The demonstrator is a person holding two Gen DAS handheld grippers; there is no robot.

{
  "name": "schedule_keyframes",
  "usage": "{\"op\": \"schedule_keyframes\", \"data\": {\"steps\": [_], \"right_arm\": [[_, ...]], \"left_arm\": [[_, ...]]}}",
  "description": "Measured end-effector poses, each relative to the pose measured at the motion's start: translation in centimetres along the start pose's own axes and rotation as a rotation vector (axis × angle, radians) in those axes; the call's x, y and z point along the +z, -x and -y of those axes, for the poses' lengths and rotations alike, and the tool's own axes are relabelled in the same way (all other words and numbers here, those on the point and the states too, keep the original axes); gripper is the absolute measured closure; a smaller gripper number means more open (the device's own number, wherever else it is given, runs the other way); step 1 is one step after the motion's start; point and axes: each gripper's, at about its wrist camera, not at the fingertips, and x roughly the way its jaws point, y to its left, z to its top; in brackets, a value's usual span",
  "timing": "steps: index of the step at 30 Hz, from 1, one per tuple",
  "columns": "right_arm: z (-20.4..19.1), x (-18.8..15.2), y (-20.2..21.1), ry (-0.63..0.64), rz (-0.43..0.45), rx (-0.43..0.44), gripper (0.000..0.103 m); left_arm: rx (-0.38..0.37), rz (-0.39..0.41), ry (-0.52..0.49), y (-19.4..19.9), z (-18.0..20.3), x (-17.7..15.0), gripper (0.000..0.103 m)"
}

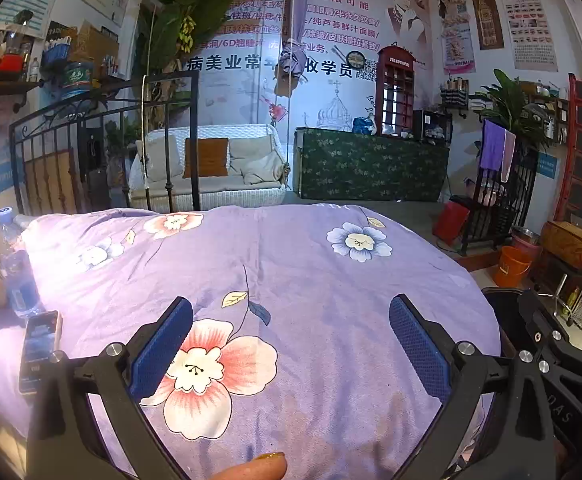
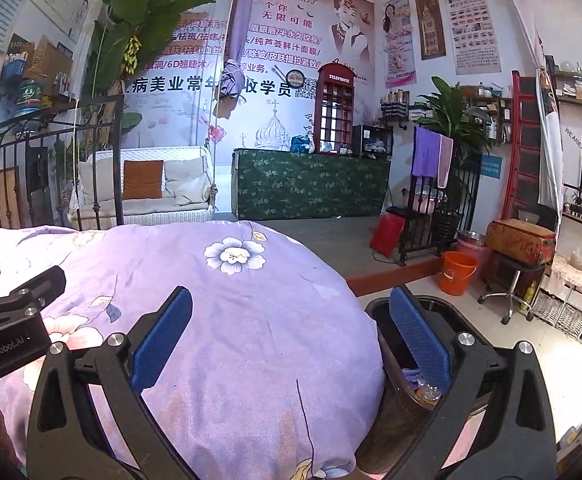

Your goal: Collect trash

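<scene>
I have both grippers over the bed (image 1: pixel 291 264), which is covered by a purple quilt printed with flowers. My left gripper (image 1: pixel 291 344) hangs above a pink flower on the quilt, its jaws spread wide with nothing between the blue pads (image 1: pixel 159 348). A fingertip (image 1: pixel 259 468) shows at the bottom edge of the left wrist view. My right gripper (image 2: pixel 291 340) sits over the bed's right edge, jaws likewise spread and empty; its right pad (image 2: pixel 419 340) is in front of the mouth of a dark bin (image 2: pixel 395 396) standing on the floor just beside the bed. Inside the bin I can see some trash (image 2: pixel 425 388), a crumpled purple scrap and something clear, though I cannot tell exactly what. At the far left of the bed lies a plastic water bottle (image 1: pixel 13 268) with a blue cap and label, and a phone (image 1: pixel 39 350) rests near it on the quilt. An orange bucket (image 2: pixel 457 272) stands on the floor beyond the bin.
</scene>
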Motion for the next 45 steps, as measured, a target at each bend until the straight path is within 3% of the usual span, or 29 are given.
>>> {"op": "schedule_keyframes", "data": {"steps": [45], "right_arm": [[0.9, -0.2, -2.0, -0.026, -0.064, -0.019, 0.006]], "left_arm": [[-0.022, -0.031, -0.013, -0.6, 0.7, -0.8, 0.006]]}}
